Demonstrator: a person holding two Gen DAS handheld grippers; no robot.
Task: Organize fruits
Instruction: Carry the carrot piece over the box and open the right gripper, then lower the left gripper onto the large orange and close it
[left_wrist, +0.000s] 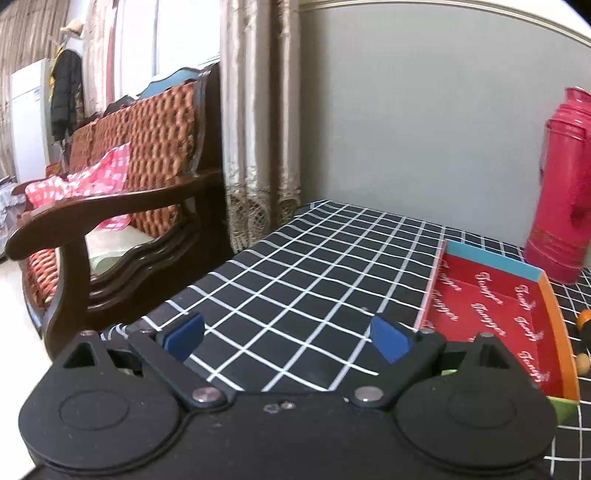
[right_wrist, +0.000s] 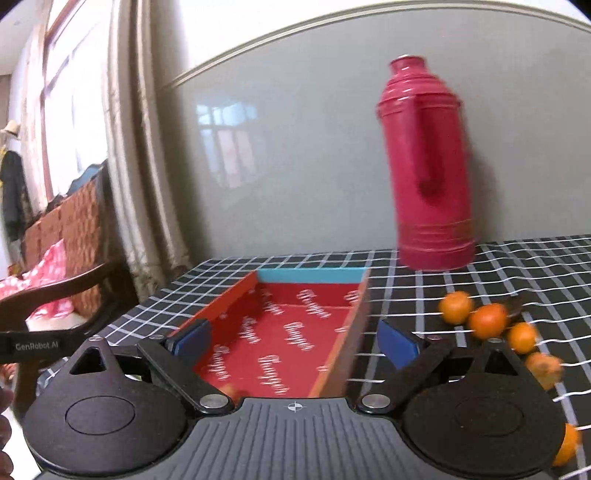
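A shallow red tray (right_wrist: 314, 275) with a teal far wall lies on the black checked tablecloth (right_wrist: 406, 291). My right gripper (right_wrist: 295, 343) hangs open over the tray's near half, its blue pads astride the right wall, nothing between them. A blurred orange fruit (right_wrist: 229, 389) shows inside the tray by the gripper body, mostly hidden. Several oranges (right_wrist: 488, 320) lie in a curved row on the cloth right of the tray. My left gripper (left_wrist: 287, 336) is open and empty above bare cloth, left of the tray (left_wrist: 491, 258). One orange (left_wrist: 585, 319) peeks in at the far right edge.
A tall red thermos (right_wrist: 428, 166) stands behind the tray near the grey wall, also visible as the thermos (left_wrist: 565, 184) in the left wrist view. A dark wooden sofa (left_wrist: 129, 206) and a curtain (left_wrist: 255, 147) sit past the table's left edge.
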